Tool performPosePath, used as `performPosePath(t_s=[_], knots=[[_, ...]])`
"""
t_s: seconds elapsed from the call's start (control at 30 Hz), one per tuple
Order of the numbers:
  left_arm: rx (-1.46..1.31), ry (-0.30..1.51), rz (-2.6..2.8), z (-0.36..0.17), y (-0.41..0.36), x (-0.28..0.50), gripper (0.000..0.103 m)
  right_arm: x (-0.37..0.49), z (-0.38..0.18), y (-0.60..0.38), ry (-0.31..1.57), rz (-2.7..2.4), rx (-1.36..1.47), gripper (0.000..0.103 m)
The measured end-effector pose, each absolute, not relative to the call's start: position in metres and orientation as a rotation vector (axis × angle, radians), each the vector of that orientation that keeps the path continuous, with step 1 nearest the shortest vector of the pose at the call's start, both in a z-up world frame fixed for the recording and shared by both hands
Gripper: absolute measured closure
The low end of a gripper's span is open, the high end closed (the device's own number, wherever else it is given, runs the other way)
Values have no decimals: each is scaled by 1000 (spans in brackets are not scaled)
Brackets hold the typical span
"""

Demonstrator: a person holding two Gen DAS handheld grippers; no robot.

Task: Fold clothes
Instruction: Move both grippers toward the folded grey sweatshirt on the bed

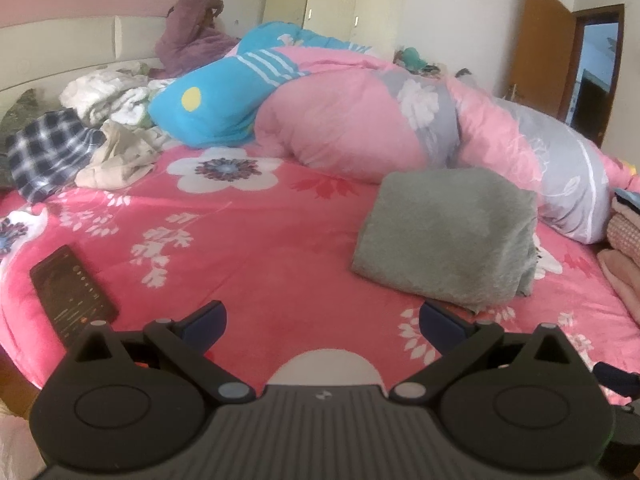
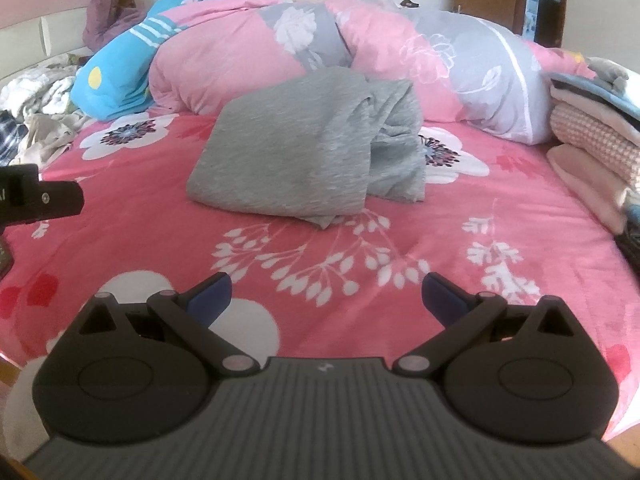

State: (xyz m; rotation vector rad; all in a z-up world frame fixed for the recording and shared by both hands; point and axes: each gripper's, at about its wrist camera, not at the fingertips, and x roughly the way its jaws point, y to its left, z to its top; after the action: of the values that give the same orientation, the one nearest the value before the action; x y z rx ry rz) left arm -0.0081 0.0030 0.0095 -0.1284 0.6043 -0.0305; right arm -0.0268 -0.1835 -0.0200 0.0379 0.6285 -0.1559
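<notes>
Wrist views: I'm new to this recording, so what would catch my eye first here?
A folded grey garment lies mid-bed on the bright pink floral bedspread, ahead of the open right hand-held gripper. Behind it sprawls a rolled pink-and-grey quilt. At the far left, unfolded clothes pile up, with a phone nearer.

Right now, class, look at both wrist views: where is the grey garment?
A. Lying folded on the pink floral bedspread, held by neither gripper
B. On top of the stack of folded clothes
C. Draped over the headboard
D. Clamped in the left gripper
A: the grey garment lies on the bedspread, and both the left gripper and right gripper are open and empty, short of it.
</notes>
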Motion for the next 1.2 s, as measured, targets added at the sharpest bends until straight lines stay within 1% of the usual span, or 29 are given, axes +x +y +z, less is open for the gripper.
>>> performPosePath(t_s=[1.2], knots=[[-86,587,-14,4,-7,-15,0,-34,-9,-190,603,-185,39,1]])
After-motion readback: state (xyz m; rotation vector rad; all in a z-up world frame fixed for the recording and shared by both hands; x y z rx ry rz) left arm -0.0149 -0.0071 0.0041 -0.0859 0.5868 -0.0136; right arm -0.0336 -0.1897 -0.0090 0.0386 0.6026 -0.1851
